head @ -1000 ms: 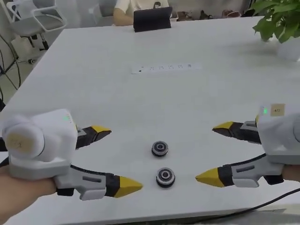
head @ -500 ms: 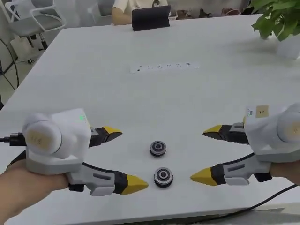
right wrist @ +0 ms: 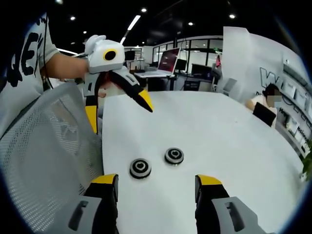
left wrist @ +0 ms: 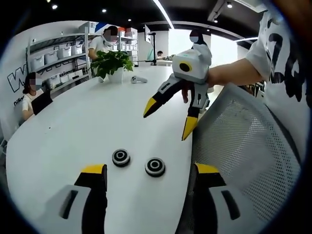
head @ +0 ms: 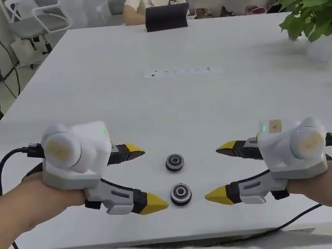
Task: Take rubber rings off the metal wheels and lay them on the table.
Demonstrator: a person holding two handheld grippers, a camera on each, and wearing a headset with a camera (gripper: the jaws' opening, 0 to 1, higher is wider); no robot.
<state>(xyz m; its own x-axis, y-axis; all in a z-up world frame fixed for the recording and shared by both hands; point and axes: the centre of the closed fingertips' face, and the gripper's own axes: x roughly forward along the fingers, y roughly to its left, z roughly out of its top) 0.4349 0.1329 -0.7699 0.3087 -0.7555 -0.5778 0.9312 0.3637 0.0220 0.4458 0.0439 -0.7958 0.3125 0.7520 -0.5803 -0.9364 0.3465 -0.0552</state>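
Two small metal wheels with black rubber rings lie flat on the white table point(head: 171, 109), near its front edge. The farther wheel point(head: 175, 162) point(left wrist: 121, 157) point(right wrist: 174, 156) and the nearer wheel point(head: 180, 193) point(left wrist: 155, 166) point(right wrist: 140, 167) sit close together. My left gripper point(head: 148, 177) point(left wrist: 149, 169) is open just left of them, holding nothing. My right gripper point(head: 217, 173) point(right wrist: 156, 180) is open just right of them, also holding nothing. The two grippers face each other across the wheels. The right gripper point(left wrist: 168, 122) hangs opposite in the left gripper view, the left gripper point(right wrist: 119, 111) opposite in the right gripper view.
A flush socket strip point(head: 179, 71) sits mid-table. At the far end are a dark laptop point(head: 166, 18) and a seated person. A potted plant point(head: 306, 21) stands at the far right. A mesh chair back point(left wrist: 243, 146) is by the front edge, where a black cable point(head: 290, 220) hangs.
Both grippers have closed in on the two wheels from either side, still open. The wheels have not moved on the table.
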